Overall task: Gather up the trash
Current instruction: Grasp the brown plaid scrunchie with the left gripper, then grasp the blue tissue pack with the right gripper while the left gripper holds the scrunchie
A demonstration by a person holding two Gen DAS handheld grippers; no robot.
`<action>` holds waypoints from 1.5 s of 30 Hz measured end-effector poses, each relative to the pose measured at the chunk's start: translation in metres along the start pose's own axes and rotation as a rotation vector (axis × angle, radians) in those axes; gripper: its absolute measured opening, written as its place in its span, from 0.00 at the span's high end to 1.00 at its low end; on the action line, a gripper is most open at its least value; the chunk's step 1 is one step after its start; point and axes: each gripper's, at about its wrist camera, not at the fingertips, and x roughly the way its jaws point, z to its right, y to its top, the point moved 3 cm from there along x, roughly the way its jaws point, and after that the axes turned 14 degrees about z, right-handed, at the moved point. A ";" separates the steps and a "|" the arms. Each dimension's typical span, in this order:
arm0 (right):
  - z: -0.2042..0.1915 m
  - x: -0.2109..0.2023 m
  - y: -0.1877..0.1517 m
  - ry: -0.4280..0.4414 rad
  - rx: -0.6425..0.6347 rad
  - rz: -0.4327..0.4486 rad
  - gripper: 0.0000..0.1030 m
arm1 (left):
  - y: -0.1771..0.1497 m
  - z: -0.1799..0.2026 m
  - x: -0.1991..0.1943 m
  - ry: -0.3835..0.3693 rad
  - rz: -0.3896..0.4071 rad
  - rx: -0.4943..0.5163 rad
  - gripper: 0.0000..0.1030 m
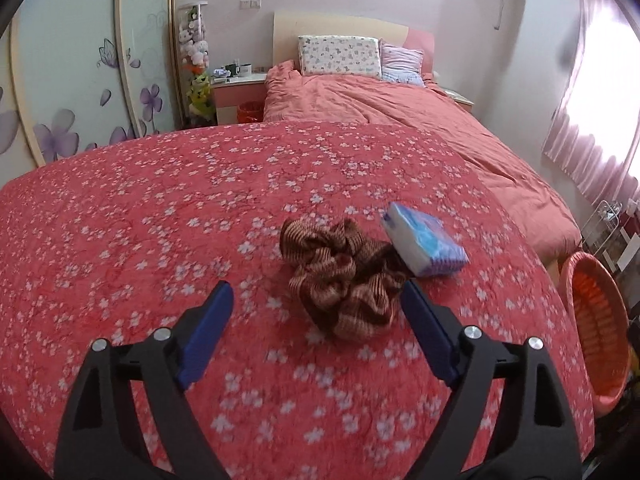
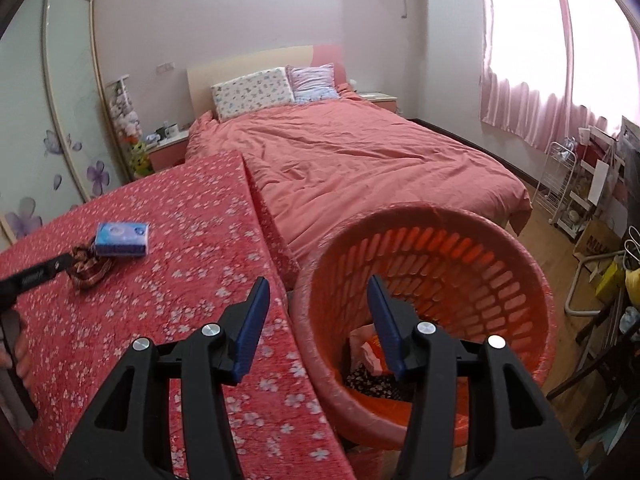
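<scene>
Hovering over the desk (image 1: 120, 220) w/ its red flowered cloth, the left tongs (image 1: 316, 296) stand wide, nothing between the pads. Brown striped scrunchie (image 1: 340, 276) lies just ahead of them, nearer the right-hand pad. Blue-white tissue pack (image 1: 424, 240) sits just beyond, touching or overlapping the scrunchie's far edge. Right tongs (image 2: 318, 290) are part-way apart & empty, held over the gap between desk edge and the orange basket (image 2: 480, 248). Basket stands on the floor right beside the desk; inside at the bottom: some pinkish wrapper bits (image 2: 366, 350) & a dark patterned piece (image 2: 372, 380), can't tell what exactly. Bed (image 2: 360, 160) w/ pink cover behind the desk.
</scene>
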 end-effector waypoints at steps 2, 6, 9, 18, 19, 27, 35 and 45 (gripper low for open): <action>-0.003 0.001 -0.001 0.004 -0.007 -0.007 0.50 | 0.002 0.004 0.007 0.004 -0.010 0.012 0.27; -0.007 0.000 -0.003 0.008 -0.017 -0.011 0.50 | 0.000 0.005 0.028 0.015 -0.064 0.024 0.38; -0.011 0.000 -0.004 0.012 -0.026 -0.016 0.50 | -0.002 0.001 0.036 0.017 -0.087 -0.010 0.43; -0.033 -0.001 -0.007 0.047 -0.046 -0.024 0.50 | -0.010 -0.015 0.038 0.017 -0.098 -0.025 0.77; -0.035 -0.002 -0.007 0.051 -0.050 -0.023 0.50 | -0.010 -0.020 0.034 0.020 -0.096 -0.029 0.78; -0.061 -0.001 -0.005 0.095 -0.066 -0.028 0.50 | -0.009 -0.085 -0.002 0.149 -0.049 0.005 0.77; -0.115 0.020 -0.011 0.179 -0.065 -0.100 0.50 | -0.022 -0.147 -0.009 0.224 -0.079 -0.061 0.54; -0.203 0.062 -0.014 0.240 -0.052 -0.195 0.50 | -0.024 -0.158 -0.009 0.190 -0.092 -0.088 0.55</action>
